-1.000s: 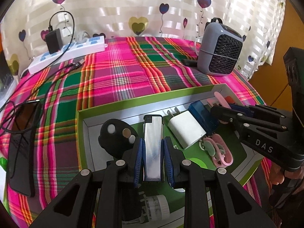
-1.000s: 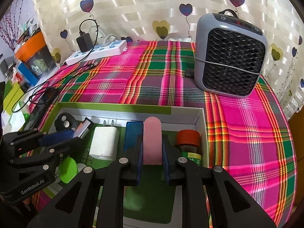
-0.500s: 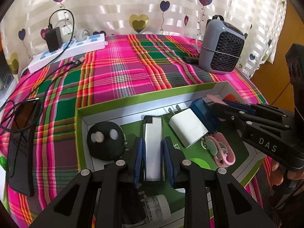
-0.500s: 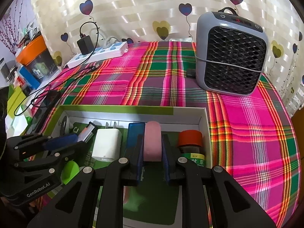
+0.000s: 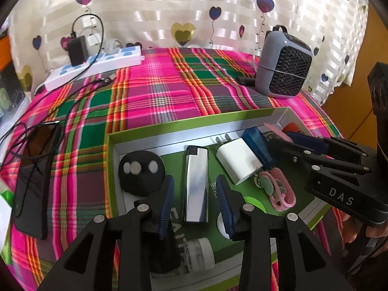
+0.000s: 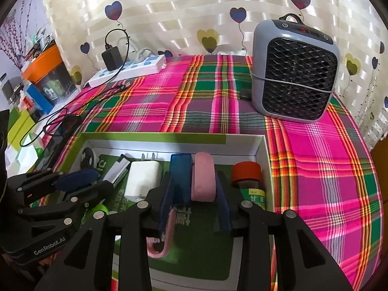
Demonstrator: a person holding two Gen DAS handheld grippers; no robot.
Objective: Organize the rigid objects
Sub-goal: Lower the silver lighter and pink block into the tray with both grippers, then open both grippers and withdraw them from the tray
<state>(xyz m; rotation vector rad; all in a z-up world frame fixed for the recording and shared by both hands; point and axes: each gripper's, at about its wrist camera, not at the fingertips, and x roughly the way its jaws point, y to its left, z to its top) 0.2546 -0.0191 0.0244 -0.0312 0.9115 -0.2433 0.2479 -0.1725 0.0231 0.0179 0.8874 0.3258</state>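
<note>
Left gripper (image 5: 196, 201): jaws opening, pads clear of the silver lighter (image 5: 196, 184) lying flat between them in the green-rimmed box (image 5: 184, 123). Its long axis runs bottom to top of frame, black cap toward the far wall.

Right gripper (image 6: 192, 202): jaws opening around the pink oblong piece (image 6: 203, 180), possibly an eraser, long axis likewise pointing away. Contact with the blue case (image 6: 180, 177) at its left cannot be judged.
</note>
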